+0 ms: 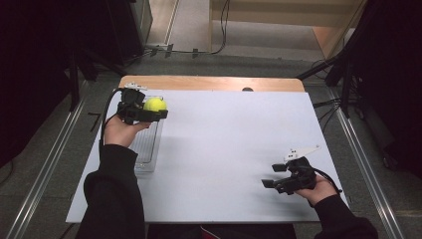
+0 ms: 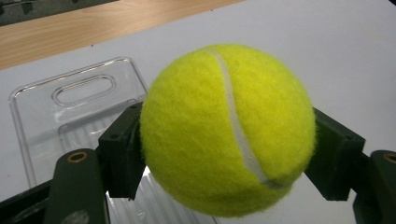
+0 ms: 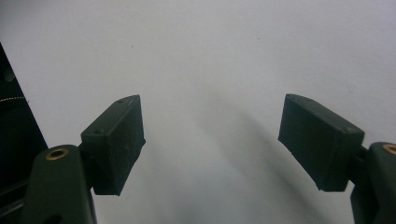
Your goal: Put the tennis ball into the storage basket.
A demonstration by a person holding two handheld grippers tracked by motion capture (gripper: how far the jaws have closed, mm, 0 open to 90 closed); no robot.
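Observation:
A yellow tennis ball [image 1: 155,104] is clamped between the jaws of my left gripper [image 1: 149,110] at the table's far left, held above the far end of a clear plastic tray [image 1: 147,149]. In the left gripper view the ball [image 2: 227,128] sits large between both black pads, with the tray [image 2: 70,107] and its handle slot below and behind it. My right gripper [image 1: 272,175] rests low at the table's near right, its jaws wide apart. In the right gripper view its pads [image 3: 114,142] frame bare white surface, nothing between them.
A white sheet [image 1: 224,149] covers most of the wooden table [image 1: 209,82], whose far edge shows as a bare strip. Dark stands and cables ring the table on the floor. Metal rails [image 1: 45,169] run along both sides.

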